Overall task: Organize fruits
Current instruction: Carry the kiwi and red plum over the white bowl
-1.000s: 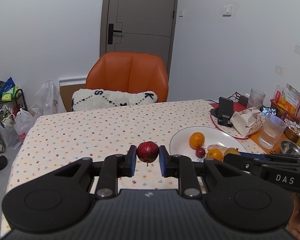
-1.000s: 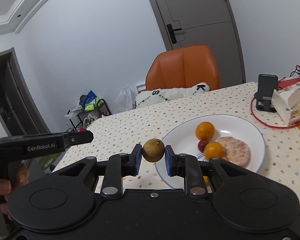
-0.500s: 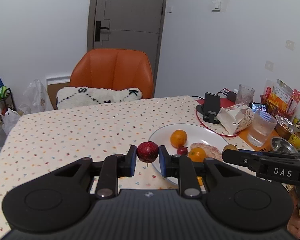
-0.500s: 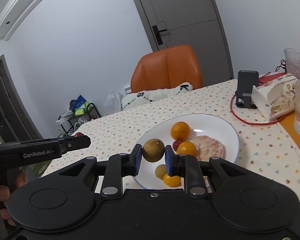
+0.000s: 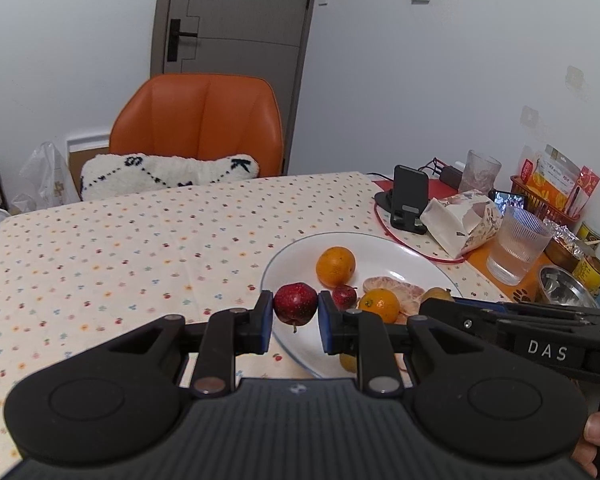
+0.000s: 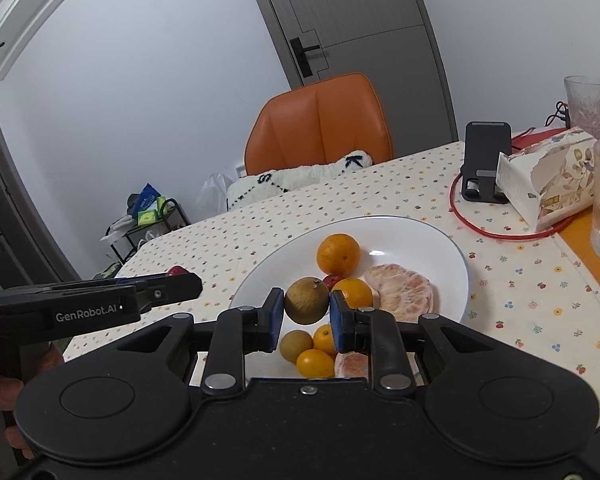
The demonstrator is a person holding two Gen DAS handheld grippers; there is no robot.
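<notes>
While left jaws clamp a round red fruit (image 5: 295, 304), right jaws pinch (perhaps rough-skinned) brown fruit (image 6: 306, 306).

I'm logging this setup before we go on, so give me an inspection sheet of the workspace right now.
Surface: table under a dotted cloth.
Job's things: white plate holding oranges, a small red fruit, a peeled citrus and a brown fruit.
Clutter: phone stand, tissue box, ribbed glass, snack basket, tins.
Grippers: left gripper shut on red fruit; right gripper shut on brown round fruit.
Cables: red cable looped round the stand.
Surroundings: orange chair, cushion, closed door, bags on the floor.
</notes>
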